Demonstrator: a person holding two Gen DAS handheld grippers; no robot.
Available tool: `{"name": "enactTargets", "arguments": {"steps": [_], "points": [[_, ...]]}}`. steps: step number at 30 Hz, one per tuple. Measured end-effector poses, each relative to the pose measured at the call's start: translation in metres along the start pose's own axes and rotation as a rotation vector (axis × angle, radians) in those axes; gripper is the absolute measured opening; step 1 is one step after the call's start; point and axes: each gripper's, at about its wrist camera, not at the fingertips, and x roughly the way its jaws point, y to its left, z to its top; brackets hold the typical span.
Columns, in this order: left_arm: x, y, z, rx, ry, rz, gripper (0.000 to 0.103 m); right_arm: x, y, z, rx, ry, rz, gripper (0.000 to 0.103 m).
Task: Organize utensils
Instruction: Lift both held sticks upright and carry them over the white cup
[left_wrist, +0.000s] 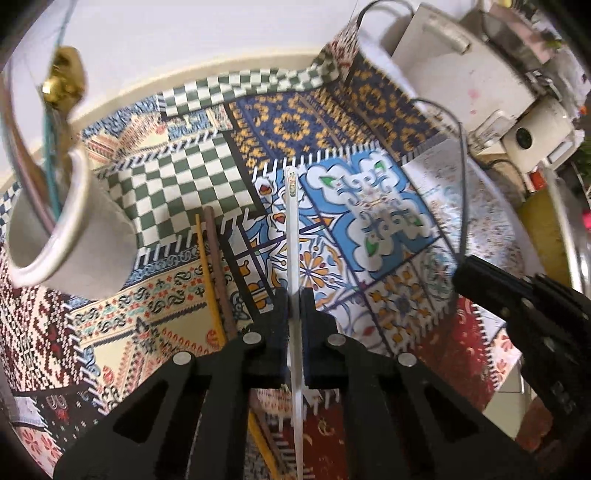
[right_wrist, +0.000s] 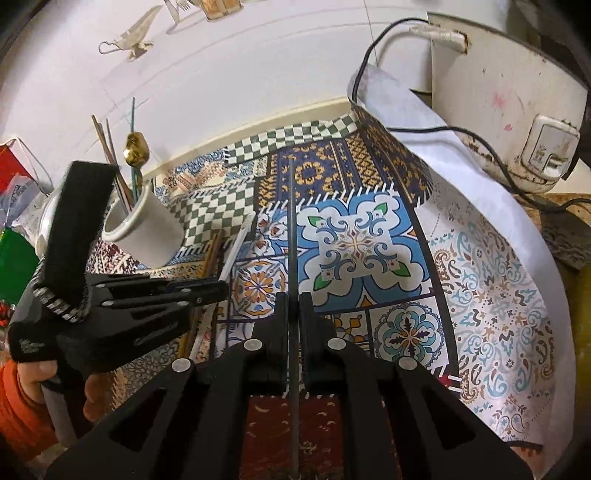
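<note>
Both fingers on our left gripper (left_wrist: 294, 295) are pinching a white stick (left_wrist: 292, 236), which is running straight ahead over the patterned cloth (left_wrist: 177, 177). Fingers on our right gripper (right_wrist: 293, 299) are squeezing a thin dark stick (right_wrist: 291, 229), also pointing forward, its tip reaching toward the blue and gold patch.

We are seeing the cloth covering the table, its far right corner curling up by a white appliance (right_wrist: 509, 110) with a black cable (right_wrist: 436, 129).

White cup (left_wrist: 66, 229) is standing at the left on the cloth, upright, holding a gold spoon (left_wrist: 64, 79) plus several thin sticks. In the right view the same cup (right_wrist: 147, 232) is sitting just behind our left gripper (right_wrist: 207, 291).

Yellow stick (left_wrist: 208, 280) and brown stick (left_wrist: 219, 273) are lying side by side on the cloth, between the cup and the white stick, close to the left finger.

Right gripper (left_wrist: 476, 273) is showing at the right edge of the left view, the dark stick rising from it.
</note>
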Motion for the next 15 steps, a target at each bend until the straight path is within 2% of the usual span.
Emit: {"name": "enactTargets", "arguments": {"steps": [7,15], "points": [[-0.047,0.001,-0.011,-0.008,-0.11,-0.01,0.004,-0.022,0.019,0.001,-0.014,-0.053,-0.006,0.005],[-0.104,0.017,-0.018,-0.029,-0.262,0.027,0.004,-0.047,0.051,0.012,-0.062,-0.131,0.004,0.005]]}}
